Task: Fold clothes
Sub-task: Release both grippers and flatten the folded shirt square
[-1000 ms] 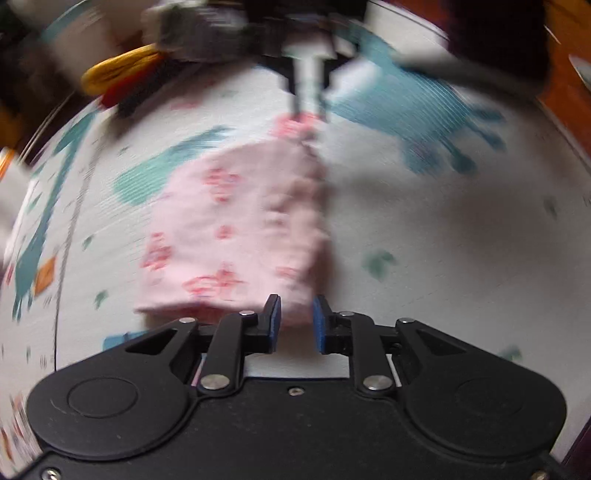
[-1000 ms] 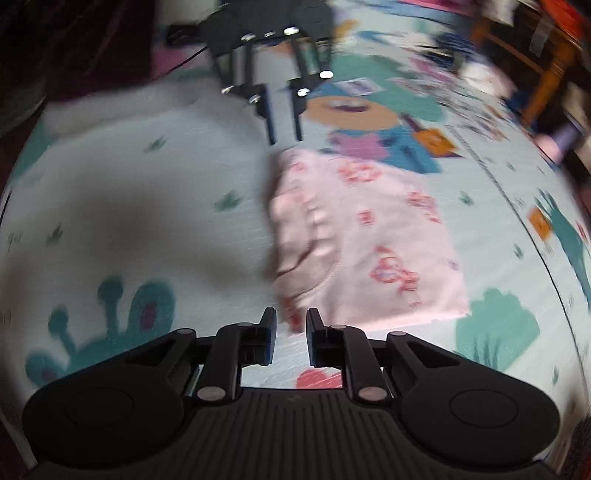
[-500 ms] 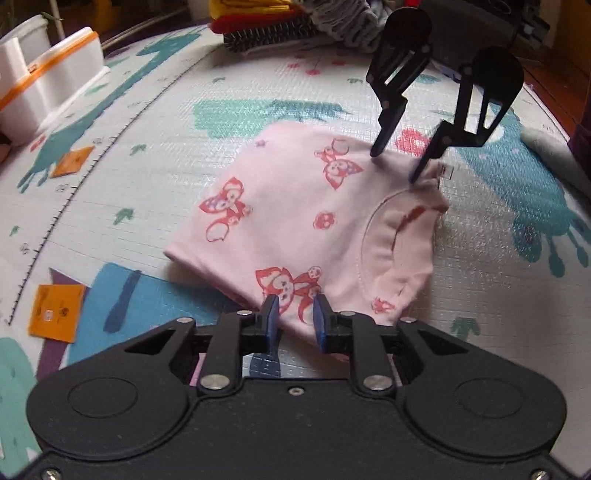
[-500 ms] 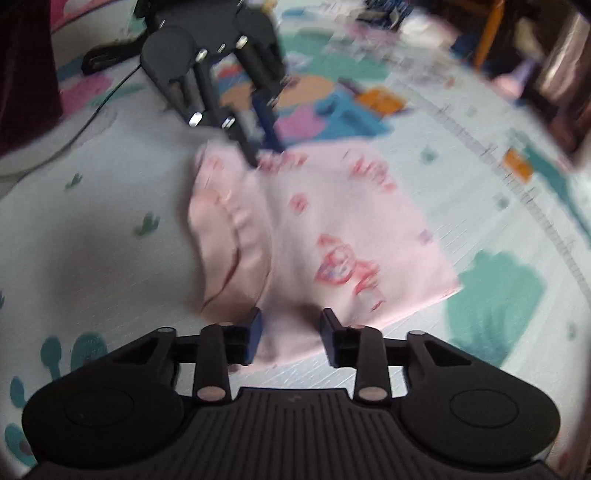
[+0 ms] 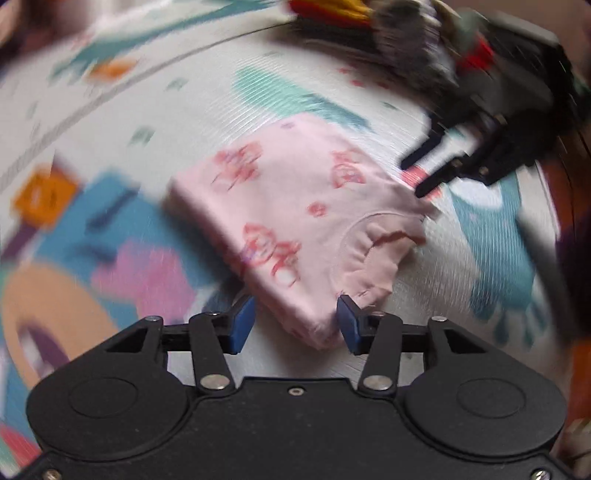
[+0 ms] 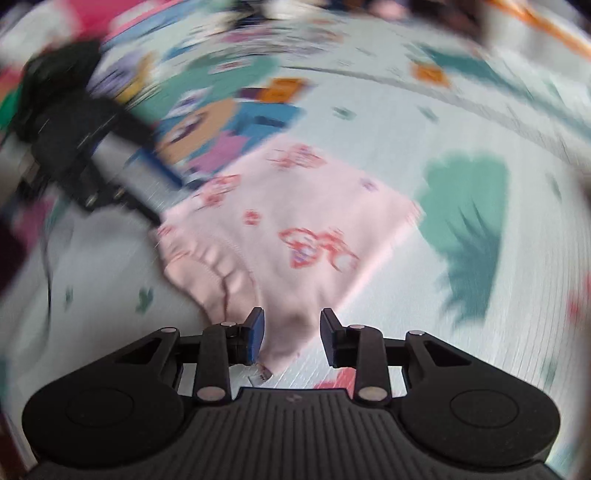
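Note:
A folded pink shirt with red prints point(image 5: 314, 221) lies flat on the patterned play mat point(image 5: 207, 107). My left gripper point(image 5: 295, 323) is open, its blue pads on either side of the shirt's near corner beside the collar. My right gripper point(image 6: 291, 334) is open too, straddling the opposite corner of the shirt point(image 6: 295, 236). In the left wrist view the right gripper point(image 5: 428, 173) shows at the shirt's far right corner. In the right wrist view the left gripper point(image 6: 147, 184) shows blurred at the shirt's upper left edge.
A pile of coloured clothes point(image 5: 369, 22) lies at the far edge of the mat in the left wrist view. Both views are motion-blurred. The mat point(image 6: 480, 295) stretches to the right of the shirt in the right wrist view.
Both grippers have opened wider and shifted onto opposite corners of the shirt. Both cameras have swung round. The shirt stays folded on the mat.

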Demonstrator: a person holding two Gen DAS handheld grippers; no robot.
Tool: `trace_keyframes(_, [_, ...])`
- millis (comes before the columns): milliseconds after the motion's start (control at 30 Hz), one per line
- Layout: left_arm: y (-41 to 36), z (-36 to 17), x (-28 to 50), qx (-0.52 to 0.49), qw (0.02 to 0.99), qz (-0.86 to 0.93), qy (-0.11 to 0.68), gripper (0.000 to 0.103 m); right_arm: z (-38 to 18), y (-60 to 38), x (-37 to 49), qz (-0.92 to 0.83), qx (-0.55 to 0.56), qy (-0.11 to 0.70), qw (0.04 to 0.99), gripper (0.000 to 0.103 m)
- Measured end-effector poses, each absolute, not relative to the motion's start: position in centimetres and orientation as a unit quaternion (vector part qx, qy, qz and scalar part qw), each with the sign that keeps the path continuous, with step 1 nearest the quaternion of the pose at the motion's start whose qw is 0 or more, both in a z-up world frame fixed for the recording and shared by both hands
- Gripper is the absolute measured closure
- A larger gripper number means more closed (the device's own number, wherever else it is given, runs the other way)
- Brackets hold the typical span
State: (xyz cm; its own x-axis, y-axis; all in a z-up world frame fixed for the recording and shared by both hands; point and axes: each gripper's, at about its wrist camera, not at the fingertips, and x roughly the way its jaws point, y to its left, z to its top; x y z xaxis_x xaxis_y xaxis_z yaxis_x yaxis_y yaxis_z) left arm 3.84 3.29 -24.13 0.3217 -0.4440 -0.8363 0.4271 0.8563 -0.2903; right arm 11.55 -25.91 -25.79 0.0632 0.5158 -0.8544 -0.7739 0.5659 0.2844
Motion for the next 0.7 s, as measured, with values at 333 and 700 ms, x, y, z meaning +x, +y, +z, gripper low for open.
trace_keyframes(333, [6.7,-25.1,9.8,-0.157,0.824,-0.193,0.509,0.056,-27.5,-25.1,18.5,0.398,-0.055,0.513,0.758,0.06])
trace_keyframes(700, [7.2,-26.0,16.9,-0.114,0.811,-0.294,0.493,0.055,-28.3,-23.0,23.6,0.447,-0.092,0.494,0.74,0.059])
